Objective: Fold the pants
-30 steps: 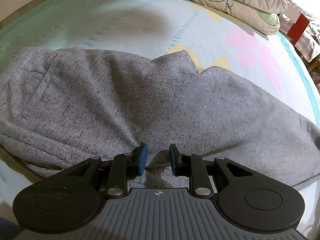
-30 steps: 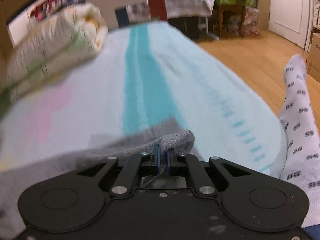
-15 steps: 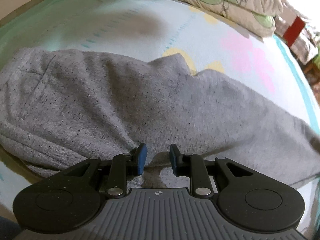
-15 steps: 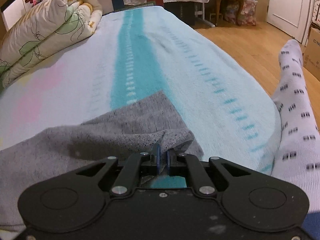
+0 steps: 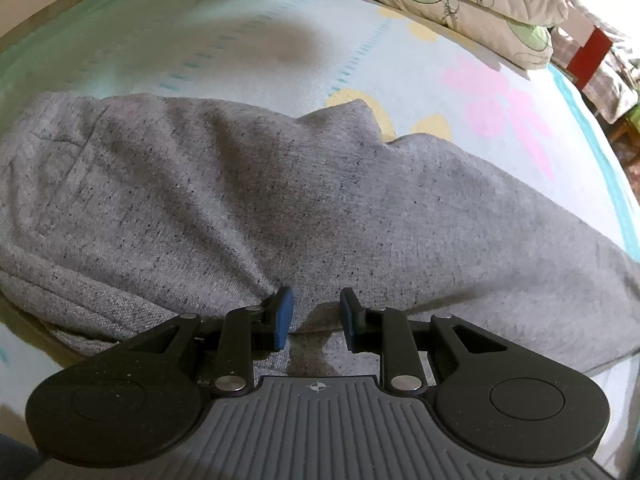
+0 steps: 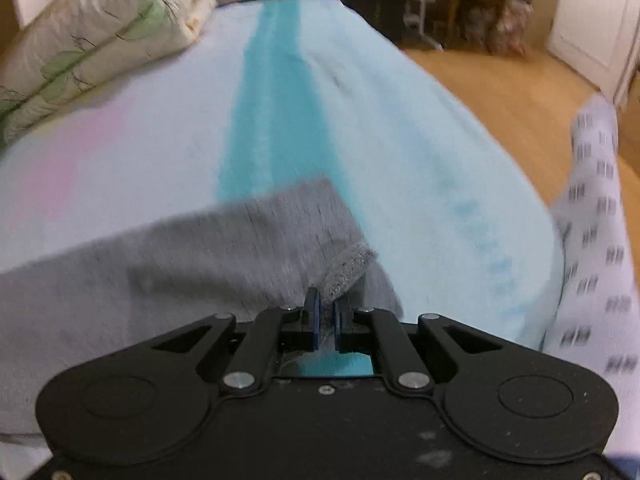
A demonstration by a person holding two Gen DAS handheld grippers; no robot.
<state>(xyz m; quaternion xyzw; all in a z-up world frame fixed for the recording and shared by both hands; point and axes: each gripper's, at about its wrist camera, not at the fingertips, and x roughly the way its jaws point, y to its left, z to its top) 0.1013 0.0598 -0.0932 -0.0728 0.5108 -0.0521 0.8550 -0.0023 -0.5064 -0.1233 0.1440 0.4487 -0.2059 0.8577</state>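
Pants (image 5: 320, 208) — hem pinched tight in the right gripper (image 6: 326, 312) — lie under the left gripper (image 5: 316, 316), jaws apart.

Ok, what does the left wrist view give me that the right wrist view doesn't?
Only the left wrist view shows the wide upper part of the grey pants, the flower print on the sheet and the open left claw at the near edge of the fabric. Only the right wrist view shows the right claw shut on the leg hem, the wooden floor and a patterned sock. Both show the pants, sheet and folded quilt.
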